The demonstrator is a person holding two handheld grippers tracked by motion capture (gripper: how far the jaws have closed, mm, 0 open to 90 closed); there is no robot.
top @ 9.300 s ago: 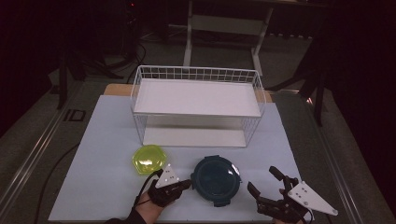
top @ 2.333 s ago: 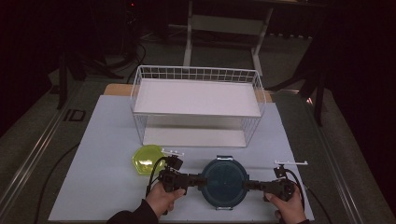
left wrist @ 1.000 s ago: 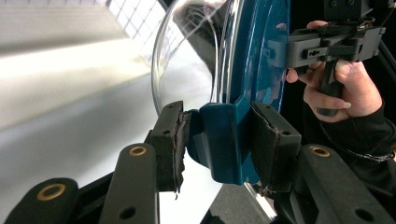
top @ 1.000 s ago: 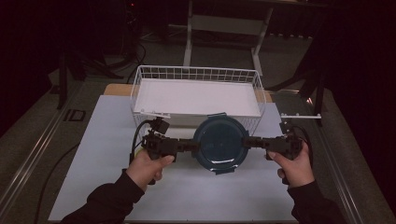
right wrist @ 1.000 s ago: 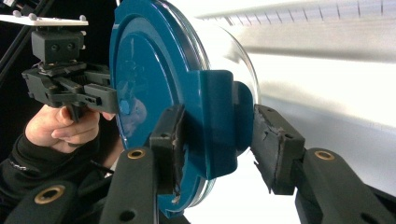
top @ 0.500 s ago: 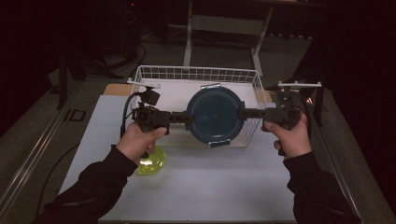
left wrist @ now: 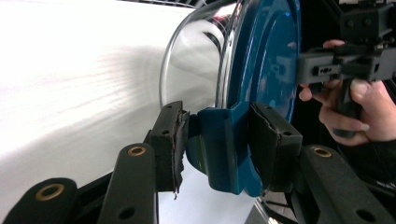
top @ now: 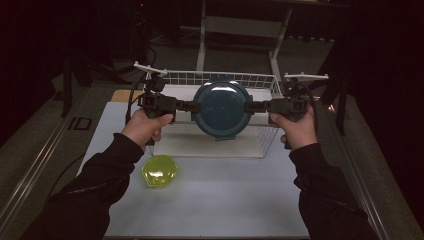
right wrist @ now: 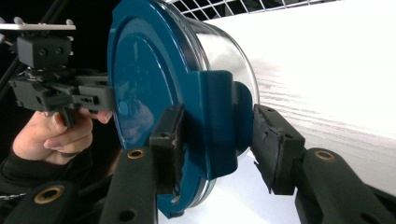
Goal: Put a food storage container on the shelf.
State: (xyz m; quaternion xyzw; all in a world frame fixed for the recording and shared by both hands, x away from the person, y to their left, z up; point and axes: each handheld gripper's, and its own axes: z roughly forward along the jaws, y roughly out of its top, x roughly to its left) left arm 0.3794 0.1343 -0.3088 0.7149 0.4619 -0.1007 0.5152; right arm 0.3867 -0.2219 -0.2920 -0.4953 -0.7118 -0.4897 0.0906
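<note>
I hold the round container with the blue lid [top: 219, 111] in the air above the white wire basket [top: 260, 82], well above the white surface [top: 225, 200]. My left claw [top: 192, 106] pinches the lid tab on one side and my right claw [top: 252, 106] pinches the tab on the opposite side.

I think the step now is to lower the container into the basket. To do it well, both hands should go down together and at the same level, because the container hangs between two small tabs and could turn or slip if one side goes first. It should also clear the basket wires before I let go.

The high view gives the whole layout, also the yellow lid [top: 160, 171] lying apart on the surface near my left sleeve. The left gripper view and the right gripper view give what is too small there: each tab sits between the pads, and the body under the lid is clear glass.
</note>
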